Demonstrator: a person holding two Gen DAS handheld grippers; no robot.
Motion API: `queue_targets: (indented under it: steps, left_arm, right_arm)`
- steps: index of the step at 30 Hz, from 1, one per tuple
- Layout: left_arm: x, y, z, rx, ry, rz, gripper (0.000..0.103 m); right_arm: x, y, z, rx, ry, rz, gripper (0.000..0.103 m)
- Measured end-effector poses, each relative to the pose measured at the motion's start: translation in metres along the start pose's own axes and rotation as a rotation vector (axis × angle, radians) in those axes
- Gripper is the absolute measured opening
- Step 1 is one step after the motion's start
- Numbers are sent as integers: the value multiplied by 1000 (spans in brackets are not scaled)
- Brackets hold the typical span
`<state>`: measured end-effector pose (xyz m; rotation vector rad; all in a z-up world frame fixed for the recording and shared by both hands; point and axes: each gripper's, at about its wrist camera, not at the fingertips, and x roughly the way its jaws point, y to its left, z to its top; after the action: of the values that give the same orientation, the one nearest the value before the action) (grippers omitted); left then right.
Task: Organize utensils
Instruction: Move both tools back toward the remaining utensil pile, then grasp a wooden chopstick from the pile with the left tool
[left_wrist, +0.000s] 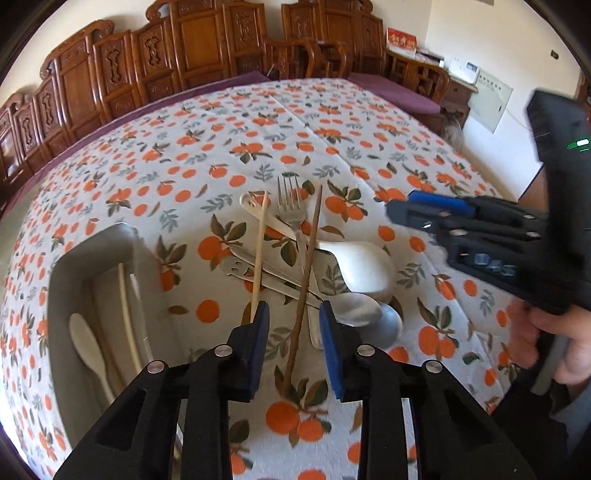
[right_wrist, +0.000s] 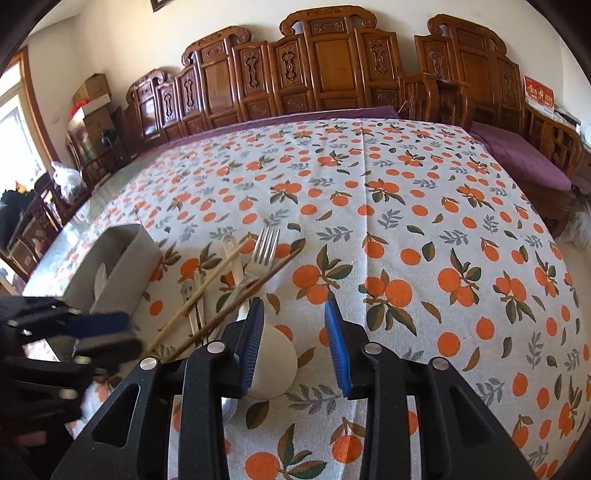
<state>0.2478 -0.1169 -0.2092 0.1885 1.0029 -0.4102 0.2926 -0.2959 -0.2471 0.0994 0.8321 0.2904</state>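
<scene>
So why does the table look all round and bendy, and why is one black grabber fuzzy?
Both views use fisheye lenses, bulging the tablecloth; in the right wrist view the left gripper is smeared by motion blur, and in the left wrist view the right gripper is slightly soft.

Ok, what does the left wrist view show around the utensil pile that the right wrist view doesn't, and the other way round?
Only the left wrist view: inside the grey tray, a white spoon and a pale chopstick; the metal spoon; a hand holding the right gripper.

Only the right wrist view: the cardboard boxes by the window, and the bare tablecloth to the right.

Both: the fork, the dark chopstick, the light chopstick, and the large white spoon. The left gripper straddles the dark chopstick, open.
</scene>
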Motion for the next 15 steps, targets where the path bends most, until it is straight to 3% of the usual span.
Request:
queue_targets:
  steps: [3, 15]
  left_arm:
    - [16, -1, 4, -4, 21, 1, 17]
    - [46, 1, 6, -28, 53, -21, 14]
  right_arm:
    - [0, 0, 0, 6, 1, 11, 37]
    - [3, 6, 2, 8, 9, 46, 37]
